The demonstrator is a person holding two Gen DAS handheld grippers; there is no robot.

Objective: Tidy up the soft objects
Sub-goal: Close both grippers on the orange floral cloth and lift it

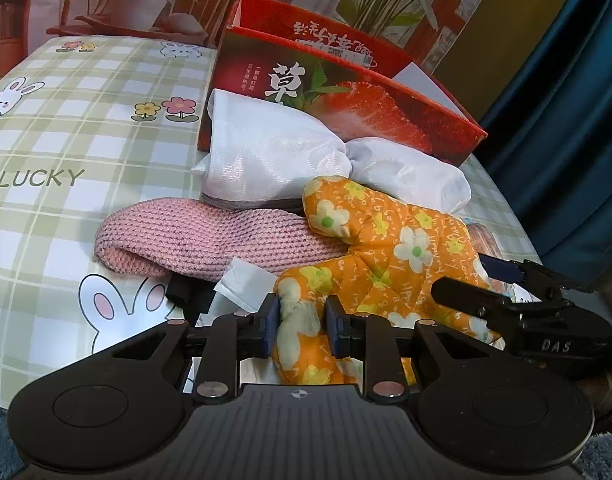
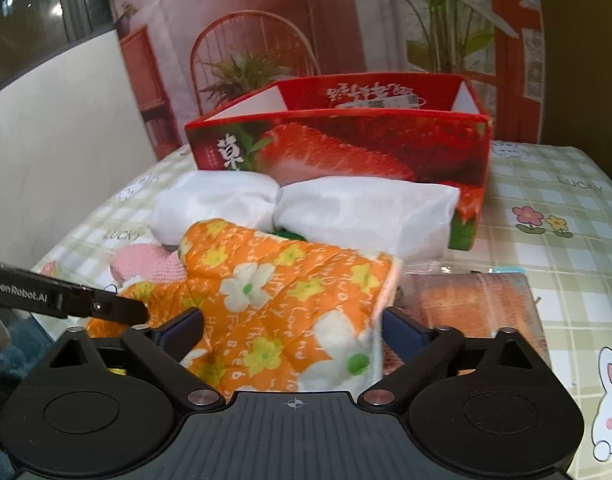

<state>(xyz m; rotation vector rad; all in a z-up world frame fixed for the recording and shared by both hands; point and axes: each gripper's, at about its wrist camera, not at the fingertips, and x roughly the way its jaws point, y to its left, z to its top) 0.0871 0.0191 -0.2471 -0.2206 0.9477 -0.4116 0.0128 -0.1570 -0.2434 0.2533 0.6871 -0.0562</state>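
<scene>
The left tongs (image 1: 301, 322) are pinching a corner of the orange flowered cloth (image 1: 390, 252) lying on the desk (image 1: 45, 152) before the red box (image 1: 346, 92), while the right tongs (image 2: 291, 330) are straddling its other end wide, needing to close squarely before both lift together

Orange flower-print cloth (image 1: 390, 248), pink knit piece (image 1: 193, 236), white pouches (image 1: 265, 152), red strawberry box (image 2: 346, 148), green-checked tablecloth (image 1: 65, 128)

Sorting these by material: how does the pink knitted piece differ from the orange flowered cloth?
The pink knitted piece is one plain colour with chunky ribbed stitches; the orange flowered cloth is smooth printed fabric with white and yellow flowers. The pink piece lies flat on the checked tablecloth, partly under other things; the orange cloth lies on top, bunched, with the left gripper pinching one end. Both are soft and lie before the red strawberry box.
</scene>
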